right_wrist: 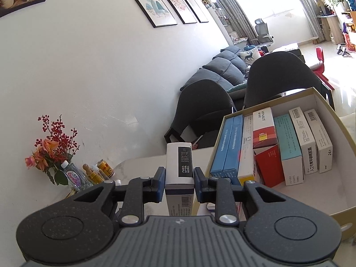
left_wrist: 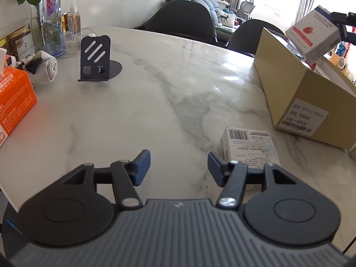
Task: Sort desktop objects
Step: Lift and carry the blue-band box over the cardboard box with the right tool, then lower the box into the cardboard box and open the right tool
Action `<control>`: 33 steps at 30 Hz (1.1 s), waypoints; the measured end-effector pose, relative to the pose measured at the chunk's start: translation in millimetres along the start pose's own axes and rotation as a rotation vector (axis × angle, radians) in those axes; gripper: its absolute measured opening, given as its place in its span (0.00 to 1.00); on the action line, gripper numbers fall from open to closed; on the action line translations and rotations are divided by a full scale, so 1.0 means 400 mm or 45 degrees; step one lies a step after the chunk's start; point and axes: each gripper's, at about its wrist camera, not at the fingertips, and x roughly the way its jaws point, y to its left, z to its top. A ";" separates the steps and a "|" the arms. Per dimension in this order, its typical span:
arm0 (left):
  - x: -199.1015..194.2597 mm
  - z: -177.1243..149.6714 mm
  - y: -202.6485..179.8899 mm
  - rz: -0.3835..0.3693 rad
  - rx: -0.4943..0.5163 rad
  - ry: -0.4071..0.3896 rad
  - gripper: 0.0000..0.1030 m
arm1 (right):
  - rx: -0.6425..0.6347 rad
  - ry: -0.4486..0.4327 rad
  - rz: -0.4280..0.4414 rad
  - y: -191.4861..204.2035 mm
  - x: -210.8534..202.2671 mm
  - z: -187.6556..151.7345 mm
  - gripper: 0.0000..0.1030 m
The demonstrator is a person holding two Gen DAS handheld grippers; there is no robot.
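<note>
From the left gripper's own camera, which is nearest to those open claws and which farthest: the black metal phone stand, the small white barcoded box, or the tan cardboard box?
1. Small white barcoded box, beside the left gripper, on its right.
2. Tan cardboard box, farther right.
3. Black metal phone stand, far left.

cartons (right_wrist: 289,146) upright in box (right_wrist: 338,120), phone stand (left_wrist: 95,59) left
</note>
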 end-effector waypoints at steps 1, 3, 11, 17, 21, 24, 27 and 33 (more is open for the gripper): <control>0.000 0.000 0.000 0.000 0.002 0.000 0.55 | -0.014 -0.012 -0.020 0.001 -0.001 -0.001 0.28; 0.000 0.000 0.002 0.003 0.001 0.000 0.55 | -0.031 -0.027 -0.060 -0.005 -0.004 -0.002 0.28; 0.006 0.001 0.000 -0.004 0.005 0.007 0.56 | -0.081 -0.072 -0.224 -0.046 -0.015 -0.008 0.29; 0.007 0.002 -0.005 -0.010 0.010 0.007 0.57 | -0.125 -0.014 -0.330 -0.070 0.033 -0.039 0.29; 0.004 0.002 -0.003 -0.004 0.013 0.004 0.57 | -0.133 0.039 -0.362 -0.082 0.080 -0.060 0.29; 0.004 0.003 0.002 0.003 0.006 0.005 0.57 | -0.147 0.075 -0.371 -0.082 0.119 -0.074 0.29; 0.005 0.001 0.004 0.004 0.004 0.008 0.57 | -0.174 0.091 -0.394 -0.071 0.141 -0.086 0.29; 0.010 -0.002 -0.003 -0.007 0.007 0.014 0.57 | -0.206 0.127 -0.428 -0.056 0.156 -0.099 0.29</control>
